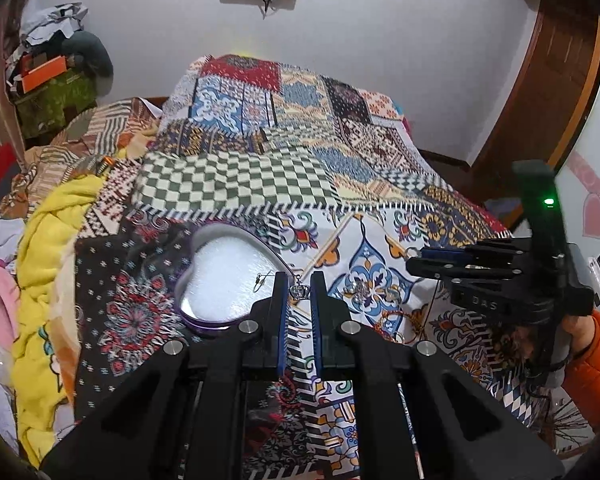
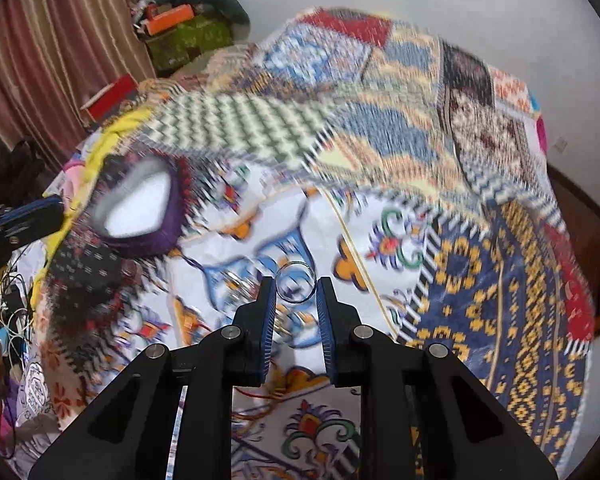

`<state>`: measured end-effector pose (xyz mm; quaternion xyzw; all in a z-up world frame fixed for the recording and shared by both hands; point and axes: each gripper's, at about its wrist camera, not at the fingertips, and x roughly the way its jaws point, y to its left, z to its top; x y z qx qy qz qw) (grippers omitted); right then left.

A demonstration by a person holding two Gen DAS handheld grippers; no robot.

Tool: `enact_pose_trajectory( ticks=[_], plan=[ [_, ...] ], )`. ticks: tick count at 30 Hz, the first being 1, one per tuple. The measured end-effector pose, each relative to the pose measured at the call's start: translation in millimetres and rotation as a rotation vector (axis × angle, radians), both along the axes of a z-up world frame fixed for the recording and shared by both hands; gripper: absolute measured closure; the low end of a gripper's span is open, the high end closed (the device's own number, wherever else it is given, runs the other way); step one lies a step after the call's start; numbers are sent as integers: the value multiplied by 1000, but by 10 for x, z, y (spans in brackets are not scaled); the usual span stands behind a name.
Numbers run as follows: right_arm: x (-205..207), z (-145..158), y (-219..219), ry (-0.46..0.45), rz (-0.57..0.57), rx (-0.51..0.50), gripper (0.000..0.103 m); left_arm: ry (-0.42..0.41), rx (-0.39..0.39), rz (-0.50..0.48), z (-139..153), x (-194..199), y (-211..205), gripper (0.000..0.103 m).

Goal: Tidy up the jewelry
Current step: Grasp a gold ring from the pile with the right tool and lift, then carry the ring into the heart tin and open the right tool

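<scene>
Patchwork bedspread [image 1: 236, 184] fills both views, where a crown earring [image 1: 299, 291] is pinched by the left gripper [image 1: 300, 280] beside the heart-shaped box [image 1: 228, 272] at centre, a ring [image 2: 295, 282] by the right gripper [image 2: 296, 286]; release should be made low over the lining.

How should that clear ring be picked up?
By its opposite outer edges, as the right gripper does now: the ring stands with its open face toward the camera, one finger on each side, squeezing across the hoop.
</scene>
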<state>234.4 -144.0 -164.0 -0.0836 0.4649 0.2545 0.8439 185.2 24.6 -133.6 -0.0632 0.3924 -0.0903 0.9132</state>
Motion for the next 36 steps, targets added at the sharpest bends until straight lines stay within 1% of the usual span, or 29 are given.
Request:
enact_pose_trajectory(
  ticks=[5, 8, 14, 19, 23, 33, 36],
  plan=[
    [-132, 355, 216, -90, 43, 43, 84, -43, 16, 26, 150, -53, 110, 94],
    [-177, 493, 332, -120, 69, 81, 84, -70, 28, 47, 244, -69, 188, 94],
    [-186, 587, 615, -142, 115, 132, 84, -116, 37, 87, 388, -46, 377, 94],
    [-178, 525, 808, -126, 145, 148, 84, -136, 42, 98, 435, 6, 467, 94],
    [-146, 404, 964, -101, 170, 140, 84, -121, 36, 99, 368, 73, 518, 94],
    [-31, 97, 1190, -34, 194, 98, 84, -10, -10, 79, -36, 291, 594, 94],
    [-10, 22, 1229, -21, 200, 83, 84, 17, -9, 72, -150, 346, 594, 94]
  ],
)
